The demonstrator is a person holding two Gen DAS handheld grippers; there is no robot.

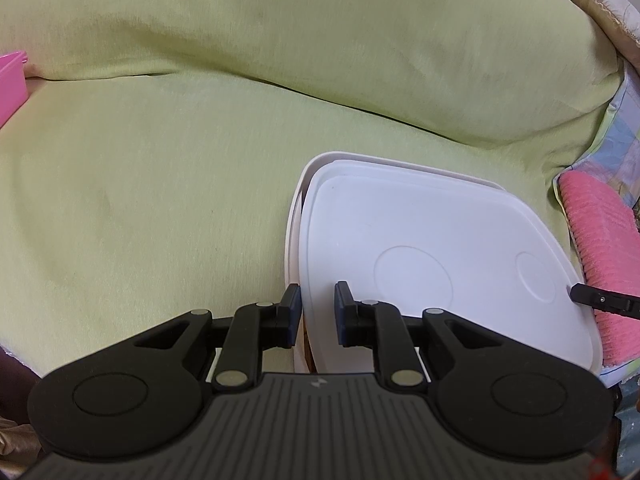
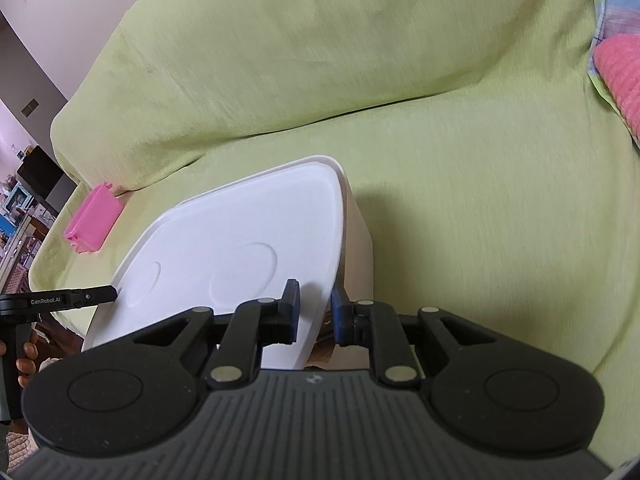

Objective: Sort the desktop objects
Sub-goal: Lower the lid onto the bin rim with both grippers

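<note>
A white box [image 1: 291,240] [image 2: 360,240] sits on a green-covered sofa seat [image 1: 140,200]. Its flat white lid [image 1: 420,240] [image 2: 240,232] lies askew over the box, tilted off the rim. My left gripper [image 1: 318,308] is shut on the lid's left edge, one finger over the top and one under. My right gripper [image 2: 316,306] pinches the opposite edge the same way. Each wrist view shows the other gripper's finger [image 1: 588,298] [image 2: 96,295] resting on the lid's far edge. The inside of the box is hidden.
A pink plastic container [image 2: 94,218] [image 1: 10,80] lies at the seat's left end, against the backrest. A pink knitted cushion [image 1: 600,240] [image 2: 620,76] and patterned cloth sit at the right. A hand [image 2: 28,360] holds the left gripper's handle. The green backrest [image 1: 320,40] rises behind.
</note>
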